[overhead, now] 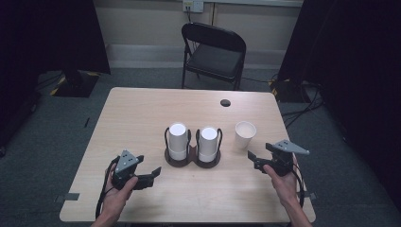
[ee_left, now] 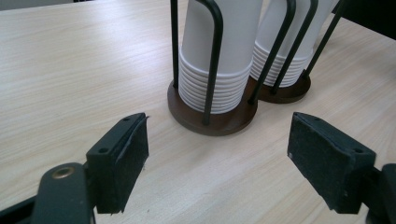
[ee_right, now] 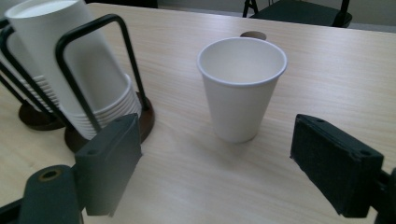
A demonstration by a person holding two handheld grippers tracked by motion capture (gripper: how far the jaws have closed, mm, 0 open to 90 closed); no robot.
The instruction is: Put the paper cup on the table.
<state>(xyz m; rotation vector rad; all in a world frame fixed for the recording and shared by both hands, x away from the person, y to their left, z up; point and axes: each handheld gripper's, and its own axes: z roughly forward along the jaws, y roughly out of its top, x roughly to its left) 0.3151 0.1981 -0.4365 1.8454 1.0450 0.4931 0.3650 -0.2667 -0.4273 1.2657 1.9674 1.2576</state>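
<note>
Two stacks of white paper cups stand upside down in black wire holders on round brown bases at the table's middle: the left stack (overhead: 178, 141) (ee_left: 219, 51) and the right stack (overhead: 208, 144) (ee_left: 289, 42) (ee_right: 70, 70). A single white paper cup (overhead: 245, 134) (ee_right: 240, 86) stands upright and empty to their right. My left gripper (overhead: 153, 174) (ee_left: 219, 161) is open near the front left, facing the left holder. Front right, my right gripper (overhead: 253, 158) (ee_right: 217, 168) is open too, its jaws wide apart just short of the single cup.
The wooden table (overhead: 142, 118) has a round cable hole (overhead: 225, 102) near its far edge. A black folding chair (overhead: 215, 54) stands behind the table. Dark curtains hang at both sides, and cables lie on the floor at the right.
</note>
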